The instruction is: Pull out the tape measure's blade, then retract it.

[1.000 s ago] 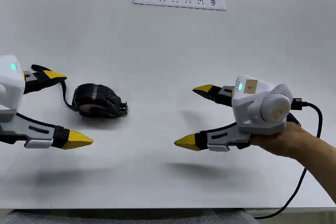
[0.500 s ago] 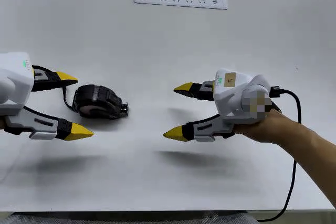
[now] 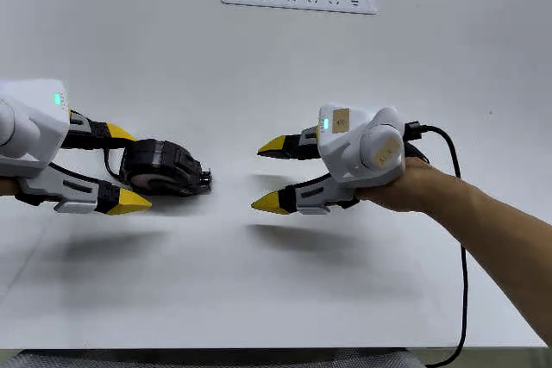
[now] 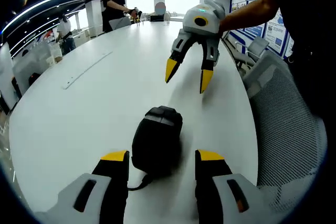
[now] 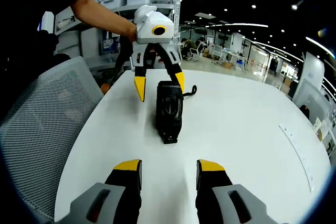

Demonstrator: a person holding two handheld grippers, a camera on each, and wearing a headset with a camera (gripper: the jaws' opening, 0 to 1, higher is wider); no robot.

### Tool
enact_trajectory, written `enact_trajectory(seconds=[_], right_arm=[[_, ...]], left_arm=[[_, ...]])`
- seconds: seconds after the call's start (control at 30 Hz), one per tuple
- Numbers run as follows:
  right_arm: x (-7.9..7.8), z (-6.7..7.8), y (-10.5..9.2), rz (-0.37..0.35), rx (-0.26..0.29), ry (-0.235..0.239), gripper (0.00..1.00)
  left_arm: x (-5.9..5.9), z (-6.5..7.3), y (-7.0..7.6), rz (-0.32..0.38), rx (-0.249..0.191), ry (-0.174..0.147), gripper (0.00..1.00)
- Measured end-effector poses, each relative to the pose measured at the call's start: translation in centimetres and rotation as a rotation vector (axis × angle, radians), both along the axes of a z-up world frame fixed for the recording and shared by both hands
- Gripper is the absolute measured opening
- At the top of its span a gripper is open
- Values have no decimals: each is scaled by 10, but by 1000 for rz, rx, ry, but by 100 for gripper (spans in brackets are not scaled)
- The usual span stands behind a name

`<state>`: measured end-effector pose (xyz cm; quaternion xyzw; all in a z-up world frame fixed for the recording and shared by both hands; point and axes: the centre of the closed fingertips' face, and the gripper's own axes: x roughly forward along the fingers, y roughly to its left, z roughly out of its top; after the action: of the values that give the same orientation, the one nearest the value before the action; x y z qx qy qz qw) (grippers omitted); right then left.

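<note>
The black tape measure (image 3: 164, 168) lies on its side on the white workbench (image 3: 285, 282), left of centre in the head view, with the blade's hook tab (image 3: 205, 183) pointing right and a black wrist cord (image 3: 108, 157) trailing off its left end. The left gripper (image 4: 163, 156) is spread wide with one jaw on each side of the case's rear half. It looks unclamped and has hold of nothing. The right gripper (image 3: 266, 177) is also open and empty, near the middle of the frame, aimed at the hook end but apart from it. The step in hand appears to be securing the case. The left jaws should close squarely on the flat sides, clear of the cord, and firmly enough that the case won't swivel. The right jaws should then narrow, come in low along the bench, and pinch the small tab rather than the case mouth. After that, the pull should go straight along the blade's line.
</note>
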<state>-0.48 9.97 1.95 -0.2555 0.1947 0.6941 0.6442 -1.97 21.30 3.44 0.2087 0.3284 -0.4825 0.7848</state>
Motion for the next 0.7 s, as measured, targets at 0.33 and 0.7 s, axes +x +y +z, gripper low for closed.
enact_trajectory(seconds=[0.33,0.7], right_arm=[[3,-7,21,40,-17,-4,30],[0,-18,39,96,-47,-8,23]], left_arm=[[5,-5,5,-33,32,10,34],[7,-8,7,-74,52,27,27]])
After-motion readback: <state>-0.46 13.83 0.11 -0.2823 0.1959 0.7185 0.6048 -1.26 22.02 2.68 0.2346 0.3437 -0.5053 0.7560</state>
